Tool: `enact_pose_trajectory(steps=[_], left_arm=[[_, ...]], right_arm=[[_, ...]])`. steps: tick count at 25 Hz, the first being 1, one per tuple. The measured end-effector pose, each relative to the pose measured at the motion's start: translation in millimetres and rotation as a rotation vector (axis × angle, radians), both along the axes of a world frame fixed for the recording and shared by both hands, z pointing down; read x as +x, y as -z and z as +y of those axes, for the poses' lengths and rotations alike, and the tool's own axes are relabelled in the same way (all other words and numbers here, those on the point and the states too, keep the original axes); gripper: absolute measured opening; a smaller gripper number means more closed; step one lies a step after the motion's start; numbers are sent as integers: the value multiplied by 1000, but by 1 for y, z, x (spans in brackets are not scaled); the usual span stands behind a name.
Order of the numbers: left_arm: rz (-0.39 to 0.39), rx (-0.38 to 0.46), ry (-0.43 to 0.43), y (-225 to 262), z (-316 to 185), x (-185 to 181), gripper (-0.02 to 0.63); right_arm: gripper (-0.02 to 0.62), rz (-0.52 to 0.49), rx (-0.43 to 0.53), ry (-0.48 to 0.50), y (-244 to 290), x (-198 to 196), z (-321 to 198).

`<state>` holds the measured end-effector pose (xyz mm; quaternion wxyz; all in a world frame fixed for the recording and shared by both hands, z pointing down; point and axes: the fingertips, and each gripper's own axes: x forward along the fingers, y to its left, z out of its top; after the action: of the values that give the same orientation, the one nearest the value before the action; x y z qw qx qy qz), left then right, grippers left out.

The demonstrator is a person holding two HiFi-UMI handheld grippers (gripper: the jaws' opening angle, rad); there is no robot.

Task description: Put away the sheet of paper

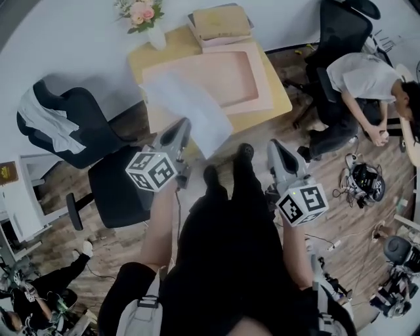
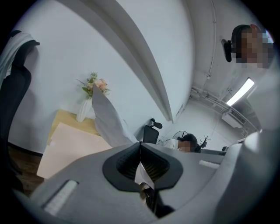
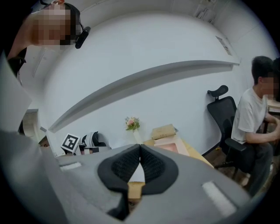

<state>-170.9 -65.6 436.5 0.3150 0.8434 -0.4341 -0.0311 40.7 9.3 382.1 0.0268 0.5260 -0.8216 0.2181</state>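
Note:
The white sheet of paper (image 1: pixel 187 111) hangs slanted over the near left corner of the wooden table (image 1: pixel 279 102), partly covering a shallow pink tray (image 1: pixel 246 72). My left gripper (image 1: pixel 183 126) is shut on the sheet's near edge. In the left gripper view the paper (image 2: pixel 107 116) rises out of the closed jaws (image 2: pixel 140 145) toward the flowers. My right gripper (image 1: pixel 276 147) is held to the right of the sheet, apart from it, with its jaws (image 3: pixel 140 149) shut and nothing between them.
A vase of flowers (image 1: pixel 142 16) and a stack of tan folders (image 1: pixel 220 23) stand at the table's far side. A black office chair (image 1: pixel 98 154) is close on the left. A seated person (image 1: pixel 362 84) and cables on the floor (image 1: pixel 364 184) are at the right.

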Motion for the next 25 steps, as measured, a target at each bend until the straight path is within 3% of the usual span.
enact_pose_trajectory(steps=[11, 17, 25], left_arm=[[46, -74, 63, 0, -79, 29, 11], [97, -46, 114, 17, -128, 49, 11], [82, -96, 188, -3, -156, 67, 11]], right_arm=[[3, -63, 53, 109, 14, 21, -124], [3, -100, 58, 193, 18, 39, -186], [3, -104, 34, 303, 8, 51, -237]])
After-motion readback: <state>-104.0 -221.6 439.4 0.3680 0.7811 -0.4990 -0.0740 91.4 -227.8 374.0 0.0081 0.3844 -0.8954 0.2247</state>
